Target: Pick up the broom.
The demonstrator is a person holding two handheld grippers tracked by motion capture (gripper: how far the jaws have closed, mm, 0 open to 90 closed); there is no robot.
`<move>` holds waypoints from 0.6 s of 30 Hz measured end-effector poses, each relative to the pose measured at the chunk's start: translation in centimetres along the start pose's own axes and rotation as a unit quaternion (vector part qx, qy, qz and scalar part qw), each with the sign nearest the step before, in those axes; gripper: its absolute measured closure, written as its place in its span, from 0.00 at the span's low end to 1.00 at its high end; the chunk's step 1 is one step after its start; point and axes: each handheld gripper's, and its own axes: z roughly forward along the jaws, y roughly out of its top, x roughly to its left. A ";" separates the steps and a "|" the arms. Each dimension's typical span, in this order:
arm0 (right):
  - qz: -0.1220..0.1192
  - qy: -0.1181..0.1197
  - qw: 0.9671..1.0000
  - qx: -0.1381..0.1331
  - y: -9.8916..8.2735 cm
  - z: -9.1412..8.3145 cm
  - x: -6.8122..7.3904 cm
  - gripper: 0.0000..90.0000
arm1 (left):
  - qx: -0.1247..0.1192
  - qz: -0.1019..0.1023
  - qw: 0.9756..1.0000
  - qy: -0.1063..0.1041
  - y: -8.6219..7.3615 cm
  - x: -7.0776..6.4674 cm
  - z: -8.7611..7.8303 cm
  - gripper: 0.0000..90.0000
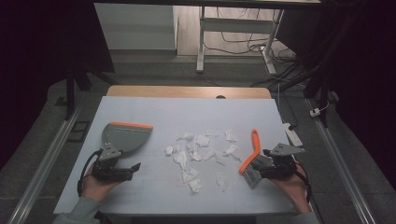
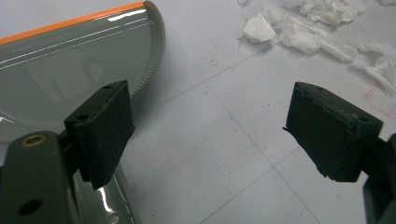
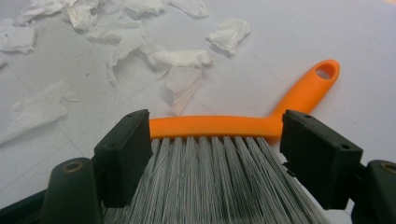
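A grey dustpan [image 1: 125, 136] with an orange front edge lies flat at the left of the white tabletop [image 1: 154, 109]. My left gripper [image 1: 123, 163] is just near of it and open, with bare table between the jaws [image 2: 205, 107]. The dustpan [image 2: 70, 70] reaches under the left jaw. An orange-handled brush [image 1: 252, 148] with grey bristles lies at the right. My right gripper [image 1: 262, 164] is open and straddles the bristles [image 3: 210, 177], with the orange brush back [image 3: 215, 127] just ahead of the jaws. Several torn white paper scraps [image 1: 196, 154] are strewn in the middle.
A wooden table edge [image 1: 187, 91] runs behind the white top. To the right of the table lies a white power strip [image 1: 293, 134]. Desk legs and cables [image 1: 243, 42] stand on the floor farther back.
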 end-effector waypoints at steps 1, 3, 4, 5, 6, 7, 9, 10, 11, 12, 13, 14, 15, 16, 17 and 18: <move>-0.001 0.000 1.000 0.001 0.0 0.0 0.0 0.27 | 0.000 0.001 1.000 0.000 0.0 0.0 0.0 0.18; -0.004 0.000 1.000 0.001 0.0 0.0 0.1 0.28 | -0.001 0.002 1.000 0.001 0.0 -0.1 0.0 0.17; -0.006 0.000 1.000 0.001 0.0 0.0 0.1 0.28 | 0.000 0.002 1.000 0.002 0.0 -0.1 0.0 0.18; -0.007 -0.001 1.000 0.000 0.0 0.0 0.1 0.28 | 0.000 0.003 1.000 0.001 0.0 -0.1 0.0 0.18; -0.007 -0.001 1.000 0.000 0.0 0.0 0.1 0.28 | 0.000 0.004 1.000 0.001 0.0 -0.1 0.1 0.18; -0.008 -0.001 1.000 -0.001 0.0 0.0 0.2 0.28 | -0.001 0.004 1.000 0.000 0.1 -0.2 0.1 0.17; -0.009 -0.002 1.000 0.001 0.0 -0.1 0.2 0.29 | 0.000 0.004 1.000 -0.002 0.1 -0.3 0.2 0.17; -0.009 -0.002 1.000 0.001 0.0 -0.1 0.2 0.29 | 0.000 0.003 1.000 -0.004 0.1 -0.3 0.2 0.17; -0.011 -0.004 1.000 0.003 0.1 -0.1 0.1 0.30 | -0.001 0.002 1.000 -0.007 0.0 -0.3 0.2 0.17; -0.011 -0.004 1.000 0.003 0.1 -0.1 0.1 0.30 | -0.002 0.003 1.000 -0.008 0.0 -0.3 0.2 0.17; -0.012 -0.005 1.000 0.003 0.1 -0.1 0.1 0.30 | -0.003 0.005 1.000 -0.003 0.0 -0.3 0.2 0.17; -0.010 -0.004 1.000 0.002 0.2 -0.2 0.0 0.30 | -0.002 0.008 1.000 0.002 0.0 -0.3 0.1 0.17; -0.010 -0.004 1.000 0.002 0.2 -0.2 0.0 0.30 | -0.002 0.008 1.000 0.005 0.0 -0.3 0.1 0.17; -0.010 -0.003 1.000 0.002 0.2 -0.1 0.0 0.30 | -0.002 0.007 1.000 0.004 -0.1 -0.2 0.0 0.17; -0.010 -0.003 1.000 0.002 0.2 -0.1 0.0 0.30 | -0.002 0.007 1.000 0.005 -0.1 -0.2 0.0 0.17; -0.011 -0.002 1.000 0.001 0.3 -0.1 0.0 0.30 | -0.002 0.007 1.000 0.008 -0.1 -0.1 0.0 0.17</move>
